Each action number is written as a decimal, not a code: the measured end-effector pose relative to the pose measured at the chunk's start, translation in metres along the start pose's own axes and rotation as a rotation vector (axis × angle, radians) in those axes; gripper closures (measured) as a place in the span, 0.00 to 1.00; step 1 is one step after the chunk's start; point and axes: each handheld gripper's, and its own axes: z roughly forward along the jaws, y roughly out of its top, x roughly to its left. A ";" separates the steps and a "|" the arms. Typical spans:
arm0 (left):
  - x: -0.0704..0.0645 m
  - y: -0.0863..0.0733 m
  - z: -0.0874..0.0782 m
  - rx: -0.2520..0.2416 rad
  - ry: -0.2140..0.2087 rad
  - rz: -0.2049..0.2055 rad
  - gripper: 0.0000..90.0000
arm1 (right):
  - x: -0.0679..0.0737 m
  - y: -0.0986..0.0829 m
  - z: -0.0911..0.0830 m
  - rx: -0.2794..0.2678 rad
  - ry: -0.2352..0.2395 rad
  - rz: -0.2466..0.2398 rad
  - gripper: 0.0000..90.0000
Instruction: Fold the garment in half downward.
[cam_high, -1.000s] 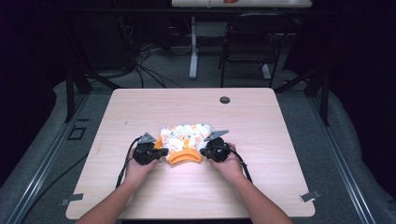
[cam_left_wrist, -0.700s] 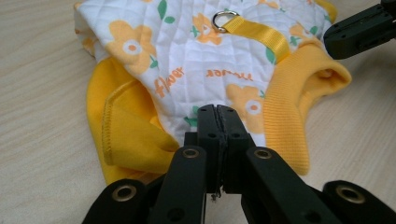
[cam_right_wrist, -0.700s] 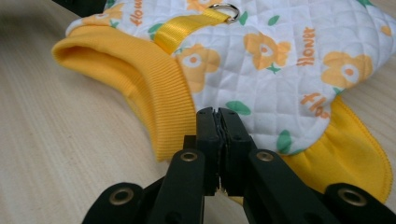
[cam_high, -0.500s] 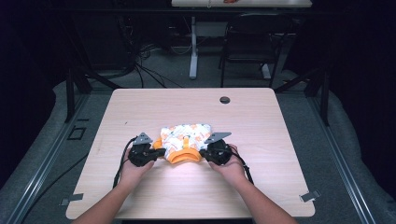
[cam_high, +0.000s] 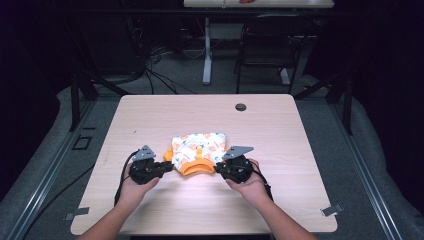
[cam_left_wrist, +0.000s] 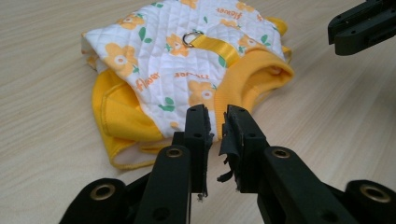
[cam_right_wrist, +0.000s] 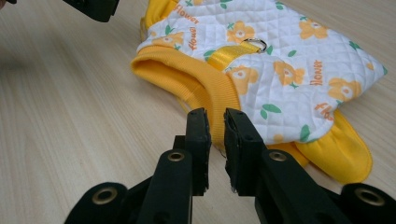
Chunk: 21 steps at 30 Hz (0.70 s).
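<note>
Closing in with my left gripper and right gripper, jaws nearly together and pinching nothing, on the yellow collar of the flowered pet vest lying flat mid-table. Nothing grabbed yet; gripping and handling remain, I'd judge.

One quilted floral pet vest, one metal D-ring, two tongs, one table
</note>
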 end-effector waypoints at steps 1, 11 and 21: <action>-0.002 -0.003 -0.003 0.002 0.003 0.006 0.84 | 0.002 -0.002 -0.004 0.004 -0.006 -0.007 0.86; -0.008 -0.019 -0.014 -0.023 0.001 -0.032 0.74 | 0.008 -0.020 -0.021 -0.003 -0.036 0.007 0.78; -0.004 -0.031 -0.020 -0.003 0.010 -0.026 0.68 | 0.010 -0.033 -0.025 0.020 -0.036 0.019 0.72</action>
